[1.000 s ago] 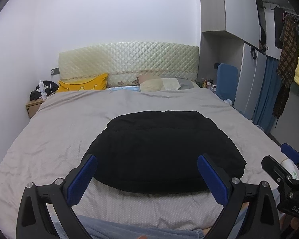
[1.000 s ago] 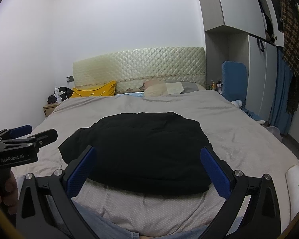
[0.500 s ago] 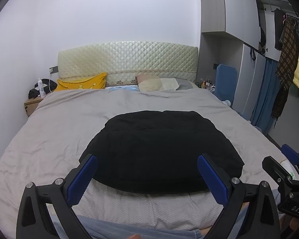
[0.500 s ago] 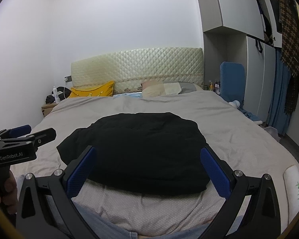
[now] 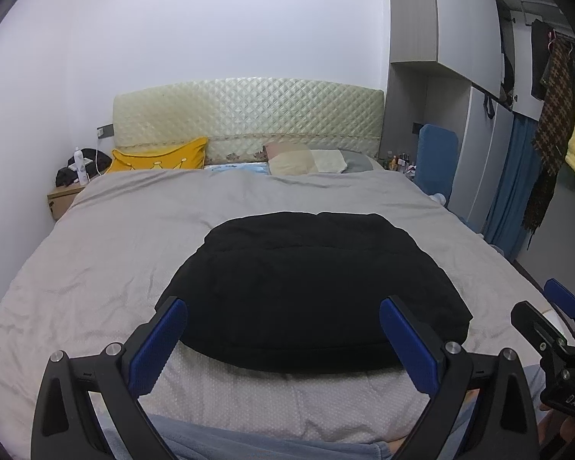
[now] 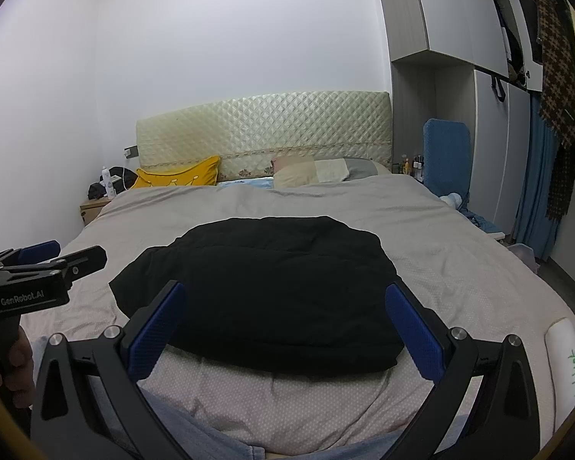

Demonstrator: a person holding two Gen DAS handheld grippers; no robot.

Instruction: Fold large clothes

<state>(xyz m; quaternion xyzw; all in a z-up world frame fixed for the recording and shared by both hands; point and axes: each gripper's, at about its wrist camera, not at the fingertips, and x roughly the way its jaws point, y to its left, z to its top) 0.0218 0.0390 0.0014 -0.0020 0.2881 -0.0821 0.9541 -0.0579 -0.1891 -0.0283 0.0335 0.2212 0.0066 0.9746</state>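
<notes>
A large black garment [image 5: 310,287] [image 6: 264,291] lies folded in a thick rounded stack on the near half of the bed. My left gripper [image 5: 283,333] hangs open above the bed's near edge, short of the garment, with nothing between its blue pads. My right gripper [image 6: 285,326] is open too, at the same height and just to the right; its side shows in the left wrist view [image 5: 556,329]. The left gripper's side appears in the right wrist view [image 6: 38,268], with a hand on its handle. Neither gripper touches the cloth.
The bed [image 5: 115,253] has a grey cover, a dotted sheet at the near edge, a yellow pillow [image 5: 161,155] and other pillows [image 5: 310,161] by the quilted headboard. A nightstand [image 5: 63,197] stands left. Wardrobe, blue chair [image 6: 446,153] and hanging clothes [image 6: 556,88] are right. A white roll [image 6: 565,368] lies near right.
Both views have drifted very slightly; the garment stays where it lay and both grippers remain open.
</notes>
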